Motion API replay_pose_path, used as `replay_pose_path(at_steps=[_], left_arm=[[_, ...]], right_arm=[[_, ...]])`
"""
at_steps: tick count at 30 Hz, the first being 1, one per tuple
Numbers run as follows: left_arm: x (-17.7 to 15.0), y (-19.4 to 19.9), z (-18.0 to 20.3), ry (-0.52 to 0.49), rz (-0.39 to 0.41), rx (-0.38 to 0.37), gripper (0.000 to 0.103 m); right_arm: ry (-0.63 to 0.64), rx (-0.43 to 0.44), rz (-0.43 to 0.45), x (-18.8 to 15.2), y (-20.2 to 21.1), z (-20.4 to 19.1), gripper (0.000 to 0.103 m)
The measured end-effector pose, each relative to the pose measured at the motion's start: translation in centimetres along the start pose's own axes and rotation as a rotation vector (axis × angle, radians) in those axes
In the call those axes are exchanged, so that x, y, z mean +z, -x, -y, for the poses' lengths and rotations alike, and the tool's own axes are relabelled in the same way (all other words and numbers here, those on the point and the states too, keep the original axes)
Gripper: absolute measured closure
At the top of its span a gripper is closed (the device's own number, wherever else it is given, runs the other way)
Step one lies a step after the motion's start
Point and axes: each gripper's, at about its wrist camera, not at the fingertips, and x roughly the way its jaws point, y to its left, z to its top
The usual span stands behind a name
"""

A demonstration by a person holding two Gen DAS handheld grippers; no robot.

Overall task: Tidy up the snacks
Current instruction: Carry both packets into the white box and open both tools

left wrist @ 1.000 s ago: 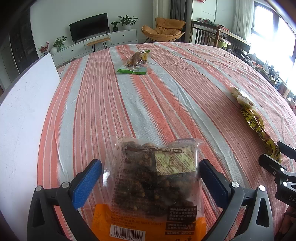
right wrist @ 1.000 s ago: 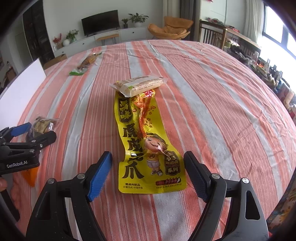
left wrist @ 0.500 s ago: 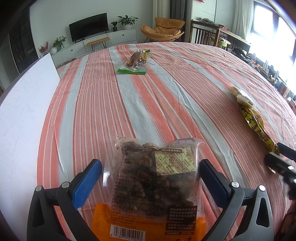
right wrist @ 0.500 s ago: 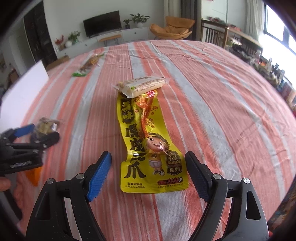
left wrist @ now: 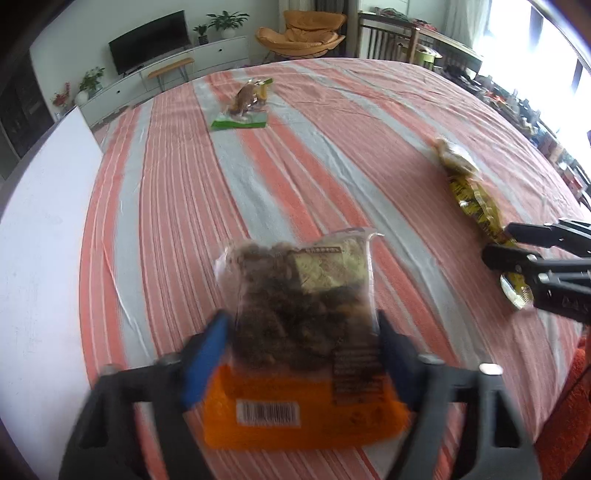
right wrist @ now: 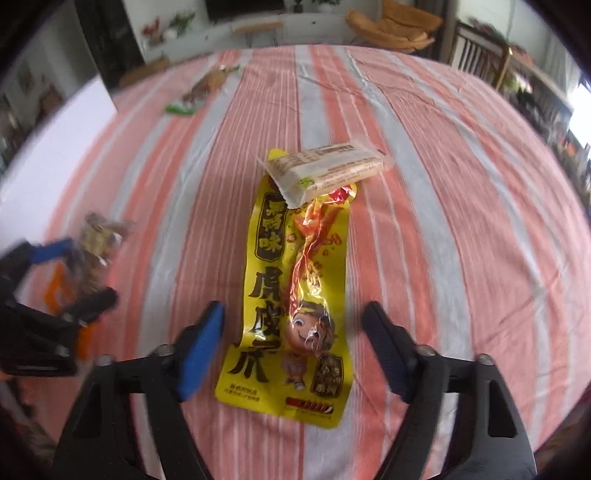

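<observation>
Nothing is yet gathered: the left gripper (left wrist: pixel 301 334) jaws have just closed onto the orange-bottomed snack bag (left wrist: pixel 301 332), the right gripper (right wrist: pixel 293 336) jaws narrowing, apart, around the yellow chicken-feet packet (right wrist: pixel 295 295) on the counter (right wrist: pixel 443 184).

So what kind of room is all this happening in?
Probably a home living room: a black flat-screen television on a long white cabinet, an orange lounge chair, and potted green plants.

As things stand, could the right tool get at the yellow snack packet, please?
Probably yes: the yellow snack packet lies flat between the right tool's closing jaws, with nothing over its near end. Only the pale packet rests on its far end.
</observation>
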Motion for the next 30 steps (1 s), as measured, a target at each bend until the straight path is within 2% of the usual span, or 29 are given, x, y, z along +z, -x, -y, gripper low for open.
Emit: replay_pose_path(at_steps=[1, 3, 4, 5, 6, 7, 8, 10, 13, 15, 16, 17, 18, 19, 22, 23, 27, 28, 29, 30], left_arm=[[-0.2, 0.2, 0.0, -0.009, -0.004, 0.000, 0.039], [-0.7, 0.8, -0.8, 0.034, -0.006, -0.041, 0.040], [-0.9, 1.3, -1.4, 0.075, -0.004, -0.080, 0.040], [-1.2, 2.2, -2.1, 0.127, 0.008, -0.139, 0.040], [-1.4, 3.0, -2.6, 0.170, 0.026, -0.190, 0.040], [-1.4, 3.7, -3.0, 0.196, 0.035, -0.213, 0.040], [-1.5, 4.5, -3.3, 0.217, 0.041, -0.226, 0.040], [-1.4, 6.2, -3.8, 0.235, 0.068, -0.261, 0.040], [-1.4, 9.2, -4.5, 0.237, 0.122, -0.259, 0.040], [-1.6, 10.7, -4.9, 0.228, 0.150, -0.238, 0.039], [-1.7, 11.2, -5.1, 0.225, 0.158, -0.228, 0.039], [-1.9, 11.6, -5.2, 0.224, 0.161, -0.221, 0.039], [-2.0, 11.8, -5.4, 0.224, 0.161, -0.218, 0.039], [-2.3, 12.0, -5.5, 0.225, 0.162, -0.219, 0.039], [-2.8, 12.3, -5.7, 0.224, 0.161, -0.216, 0.039], [-2.9, 12.4, -5.6, 0.219, 0.163, -0.208, 0.039], [-3.2, 12.2, -5.0, 0.200, 0.166, -0.185, 0.039], [-3.2, 11.9, -4.8, 0.198, 0.158, -0.191, 0.039], [-3.3, 11.8, -4.7, 0.199, 0.151, -0.199, 0.039], [-3.3, 12.0, -4.7, 0.198, 0.153, -0.210, 0.039]], right_arm=[[-0.020, 0.021, -0.005, 0.1, 0.3, 0.0, 0.053], [-0.067, 0.077, -0.033, -0.2, 0.8, 0.2, 0.059], [-0.090, 0.106, -0.023, -0.5, 1.3, 0.4, 0.073], [-0.154, 0.203, -0.010, -1.0, 2.0, 1.1, 0.076], [-0.223, 0.294, 0.008, -1.4, 2.8, 1.7, 0.085], [-0.294, 0.389, 0.030, -1.8, 3.5, 2.5, 0.089], [-0.336, 0.433, 0.046, -2.2, 4.1, 3.0, 0.095], [-0.356, 0.440, 0.047, -2.6, 4.4, 3.2, 0.095], [-0.385, 0.485, 0.052, -3.1, 4.2, 3.2, 0.096], [-0.370, 0.440, 0.049, -3.0, 4.1, 3.4, 0.095], [-0.356, 0.408, 0.046, -2.9, 4.0, 3.2, 0.090], [-0.353, 0.387, 0.043, -2.8, 3.9, 3.0, 0.075], [-0.353, 0.372, 0.027, -2.1, 3.7, 2.7, 0.056], [-0.353, 0.342, 0.009, -1.5, 3.3, 2.5, 0.028], [-0.327, 0.123, 0.051, -1.5, 4.1, 2.4, 0.030], [-0.341, 0.075, 0.046, -1.5, 4.0, 2.6, 0.030], [-0.475, 0.033, -0.022, -2.4, 1.9, 3.2, 0.028], [-0.441, 0.017, -0.039, -2.2, 1.2, 2.5, 0.031], [-0.333, -0.033, -0.011, -1.6, 1.0, 1.1, 0.049], [-0.258, -0.078, -0.007, -1.1, 0.8, 0.1, 0.057]])
